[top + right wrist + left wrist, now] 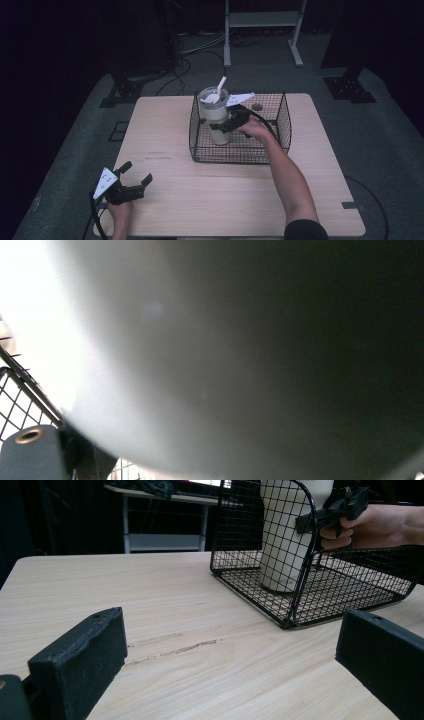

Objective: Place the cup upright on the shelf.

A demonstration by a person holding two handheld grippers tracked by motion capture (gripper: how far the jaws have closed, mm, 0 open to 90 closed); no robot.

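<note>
- Nearest to me, the left gripper (134, 180) rests at the near left corner of the light wooden table (240, 195), held in the person's left hand (120, 211). Its two black jaws stand wide apart and hold nothing.
- Beyond it lies a bare stretch of table, then one black wire mesh basket (285, 117) that stands on the far half of the table.
- Inside the basket, in its left part, one tall white plastic tumbler (216, 117) stands upright on the mesh floor. It has a clear lid and one white straw (220, 84) that leans out of the top.
- The right gripper (220, 126) reaches into the basket and is against the tumbler's side, about the middle of its height. I cannot tell if its jaws are truly clamped on it; the right gripper view is too close and blurred.
- My judgement: the tumbler is stiff and smooth, so it may slip. It is tall and could tip. If it is full, it will be rather heavy. The middle of the body is the best place to take it, never the straw or the lid.
- Count: two grippers, one basket, one tumbler, one straw.
</note>
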